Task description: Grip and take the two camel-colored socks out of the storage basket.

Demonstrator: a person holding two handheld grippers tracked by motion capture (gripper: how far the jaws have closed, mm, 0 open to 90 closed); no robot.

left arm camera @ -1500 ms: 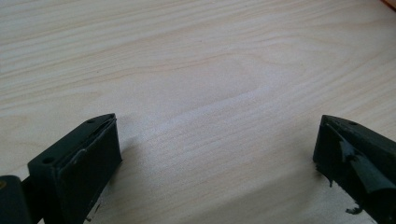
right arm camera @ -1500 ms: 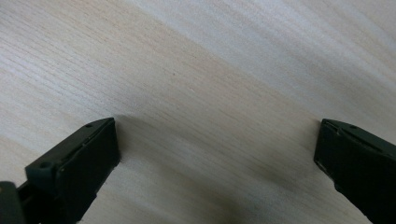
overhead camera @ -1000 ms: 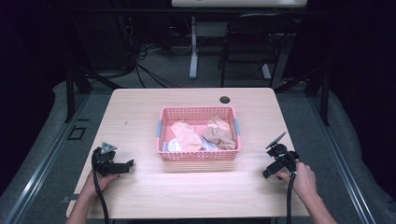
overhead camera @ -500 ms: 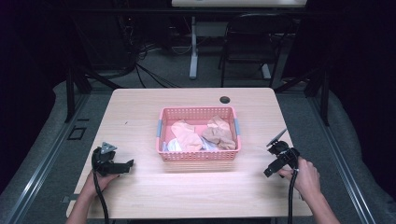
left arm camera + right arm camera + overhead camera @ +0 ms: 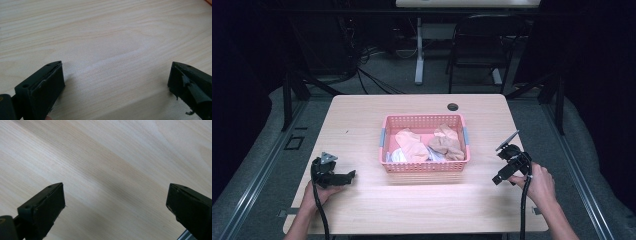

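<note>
- Sitting at the middle of the light wooden table (image 5: 362, 125) is a pink basket (image 5: 424, 167) with perforated walls and a grey-blue handle on each short side.
- Inside the basket lie crumpled cloths: a pink cloth (image 5: 411, 145) at the centre, a tan cloth (image 5: 446, 143) to its right, and a white cloth (image 5: 398, 157) tucked low at the near left corner, partly under the pink one.
- A small dark round hole (image 5: 453, 106) marks the tabletop beyond the basket, near the far edge.
- The left gripper (image 5: 343, 176) lies low on the table, well to the left of the basket, held by the left hand (image 5: 318, 192); in the left gripper view its jaws stand wide apart over bare wood with nothing between them.
- The right gripper (image 5: 500, 176) is held by the right hand (image 5: 537, 182) to the right of the basket, near the table's right edge; in the right gripper view its jaws are likewise spread wide over bare wood, holding nothing.
- Compared with a second ago, the right gripper has tilted, its nose now dipping toward the near side of the table and its grey plate raised, and the hand sits slightly nearer the person.
- The left gripper, the basket and the cloths lie just as they did a second ago.
</note>
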